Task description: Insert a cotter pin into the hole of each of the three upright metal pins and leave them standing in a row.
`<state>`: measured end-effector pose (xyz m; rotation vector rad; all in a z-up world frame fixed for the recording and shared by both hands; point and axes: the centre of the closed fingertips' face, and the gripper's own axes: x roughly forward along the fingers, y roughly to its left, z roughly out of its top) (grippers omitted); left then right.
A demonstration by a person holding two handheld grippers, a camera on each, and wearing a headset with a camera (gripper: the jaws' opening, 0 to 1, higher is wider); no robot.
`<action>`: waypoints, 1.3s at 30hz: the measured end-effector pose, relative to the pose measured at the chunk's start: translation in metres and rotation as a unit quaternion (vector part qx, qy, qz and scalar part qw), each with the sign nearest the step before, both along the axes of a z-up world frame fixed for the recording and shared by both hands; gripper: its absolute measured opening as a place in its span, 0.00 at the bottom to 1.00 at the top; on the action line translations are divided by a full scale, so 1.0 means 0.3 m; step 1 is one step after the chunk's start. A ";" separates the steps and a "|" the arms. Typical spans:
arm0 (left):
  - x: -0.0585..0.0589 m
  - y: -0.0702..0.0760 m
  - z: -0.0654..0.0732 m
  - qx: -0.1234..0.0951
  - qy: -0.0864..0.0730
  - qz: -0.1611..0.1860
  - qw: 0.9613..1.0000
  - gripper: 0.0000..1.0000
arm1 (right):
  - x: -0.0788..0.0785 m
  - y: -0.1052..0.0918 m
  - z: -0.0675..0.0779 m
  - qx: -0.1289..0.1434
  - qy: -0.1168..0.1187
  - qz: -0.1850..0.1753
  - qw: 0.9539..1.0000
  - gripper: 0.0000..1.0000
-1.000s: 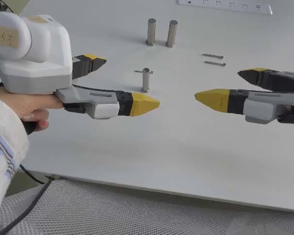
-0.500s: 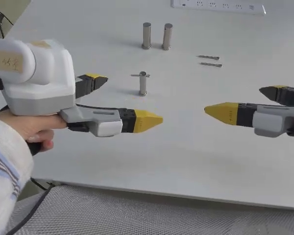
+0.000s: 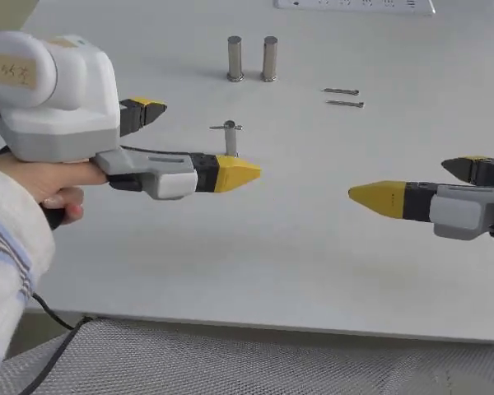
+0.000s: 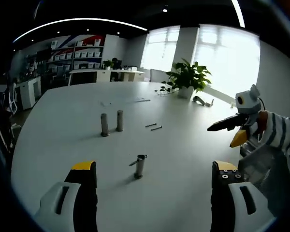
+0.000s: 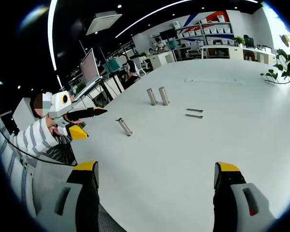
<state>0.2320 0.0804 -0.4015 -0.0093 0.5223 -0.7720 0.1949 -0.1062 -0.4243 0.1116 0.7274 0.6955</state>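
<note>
Left hand-held gripper [image 3: 199,138] and right hand-held gripper [image 3: 403,179] both gape, empty; 1 pinned metal pin [image 3: 230,140] stands near, ahead of the left jaws; 2 bare pins [image 3: 235,58] and 2 cotter pins [image 3: 341,91] wait farther back on the surface [image 3: 313,247]. Risk — a left sweep could topple the pinned one; thin cotters may slip.

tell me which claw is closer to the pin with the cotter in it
Left. The left claw sits just beside that pin, one jaw tip in front of it; the right claw is far off to its right.
</note>
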 end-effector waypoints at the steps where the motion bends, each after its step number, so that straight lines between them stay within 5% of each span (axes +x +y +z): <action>1: 0.018 0.001 0.012 0.000 -0.006 0.002 1.000 0.99 | -0.003 -0.003 0.001 0.001 -0.001 -0.002 1.000 0.98; 11: 0.213 0.005 0.054 -0.003 -0.033 0.014 0.999 0.99 | -0.021 -0.027 -0.008 0.002 0.005 -0.016 1.000 0.95; 18: 0.382 0.051 0.004 0.014 -0.033 0.022 0.999 0.97 | -0.030 -0.040 -0.016 0.003 0.011 -0.027 1.000 0.95; 20: 0.420 0.058 -0.007 0.027 -0.046 0.015 0.998 0.95 | -0.029 -0.049 -0.015 0.004 0.011 -0.033 0.999 0.95; 28: 0.519 0.050 -0.046 0.049 -0.057 0.001 0.997 0.86 | -0.030 -0.070 -0.023 0.003 0.018 -0.047 0.999 0.94; 33: 0.563 0.034 -0.078 0.074 -0.069 -0.024 0.995 0.64 | -0.031 -0.075 -0.028 0.002 0.019 -0.052 0.998 0.92; 39: 0.584 0.019 -0.142 0.090 -0.050 -0.042 0.994 0.50 | -0.025 -0.088 -0.024 -0.009 0.010 -0.053 0.999 0.90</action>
